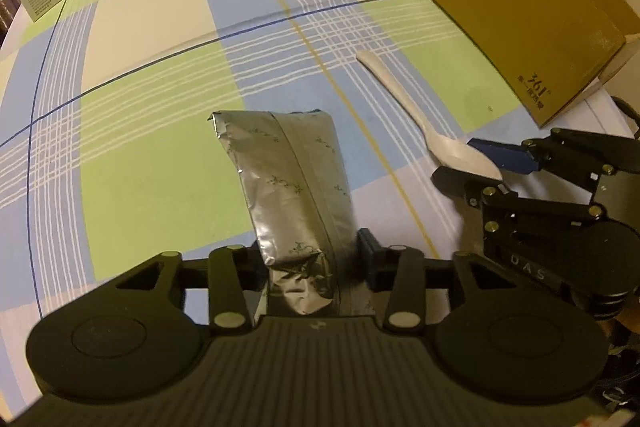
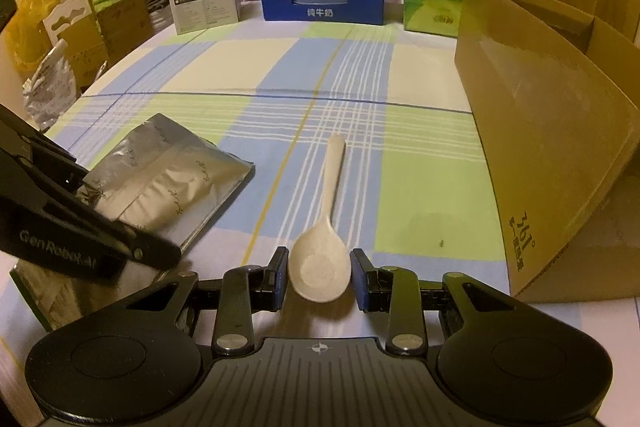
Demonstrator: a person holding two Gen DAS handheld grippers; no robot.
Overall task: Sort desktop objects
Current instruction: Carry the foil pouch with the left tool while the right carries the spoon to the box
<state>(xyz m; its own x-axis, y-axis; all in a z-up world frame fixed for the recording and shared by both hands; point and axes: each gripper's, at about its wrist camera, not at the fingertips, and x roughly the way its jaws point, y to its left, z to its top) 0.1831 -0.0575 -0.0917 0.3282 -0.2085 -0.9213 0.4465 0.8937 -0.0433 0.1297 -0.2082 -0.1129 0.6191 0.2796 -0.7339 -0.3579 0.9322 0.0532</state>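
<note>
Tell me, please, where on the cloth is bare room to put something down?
Bare cloth lies between the spoon and the cardboard box, and behind the silver pouch toward the blue milk carton. The near edge is crowded: both grippers work there, beside pouch and spoon.

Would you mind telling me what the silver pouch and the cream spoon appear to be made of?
Crinkled silver pouch: seemingly metallised foil film, shiny, with sharp creases and a faint printed leaf pattern. Cream long-handled spoon: probably matte plastic, possibly ceramic; its surface looks dull and faintly speckled.
</note>
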